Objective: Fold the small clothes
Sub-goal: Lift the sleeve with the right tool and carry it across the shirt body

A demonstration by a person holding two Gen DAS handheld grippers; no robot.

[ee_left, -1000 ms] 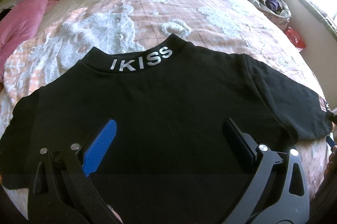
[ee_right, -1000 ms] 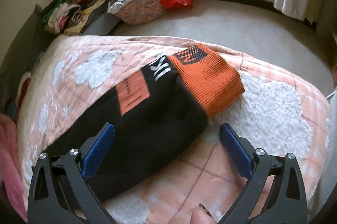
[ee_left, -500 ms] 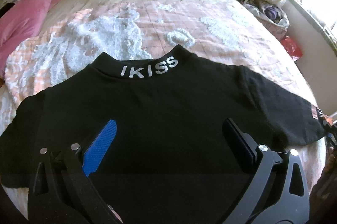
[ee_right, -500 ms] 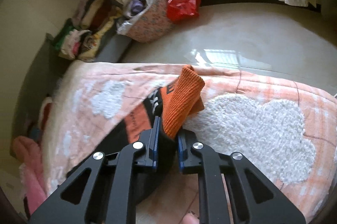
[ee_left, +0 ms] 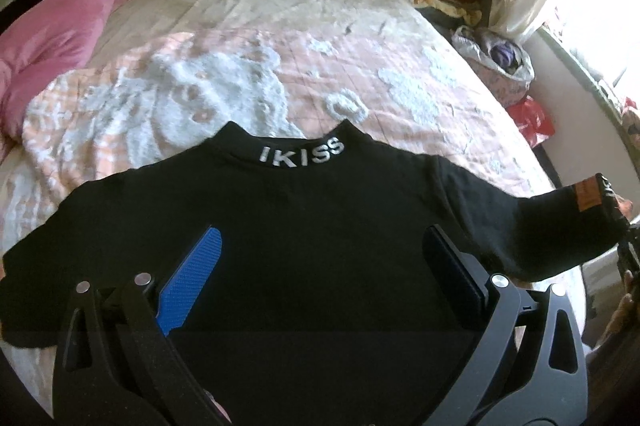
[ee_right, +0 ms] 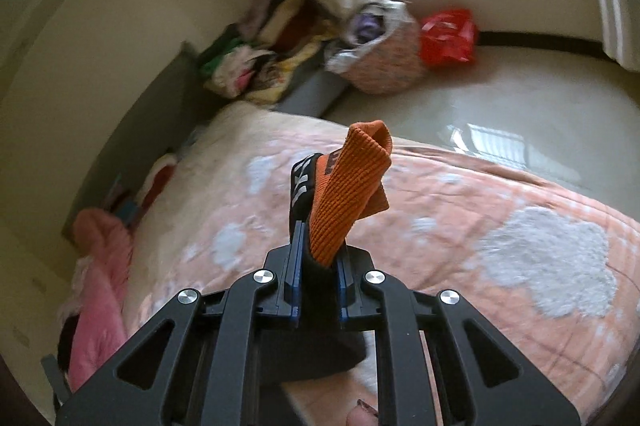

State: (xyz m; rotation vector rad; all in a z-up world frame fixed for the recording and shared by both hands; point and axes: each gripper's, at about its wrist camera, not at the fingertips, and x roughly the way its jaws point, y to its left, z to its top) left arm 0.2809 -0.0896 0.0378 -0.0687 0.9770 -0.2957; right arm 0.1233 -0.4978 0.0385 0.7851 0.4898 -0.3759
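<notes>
left wrist view: the left gripper (ee_left: 320, 266) hangs with its jaws spread wide above the black top (ee_left: 288, 234), holding nothing. the top lies flat near the bed's (ee_left: 248, 9) near edge, collar lettered ikiss toward the far end, on the peach blanket (ee_left: 192, 93). its right sleeve (ee_left: 560, 226) is lifted off the blanket at the bed's right edge.

right wrist view: the right gripper (ee_right: 318, 266) is clamped on the sleeve's orange cuff (ee_right: 352, 185), which sticks up above the blanket.
</notes>
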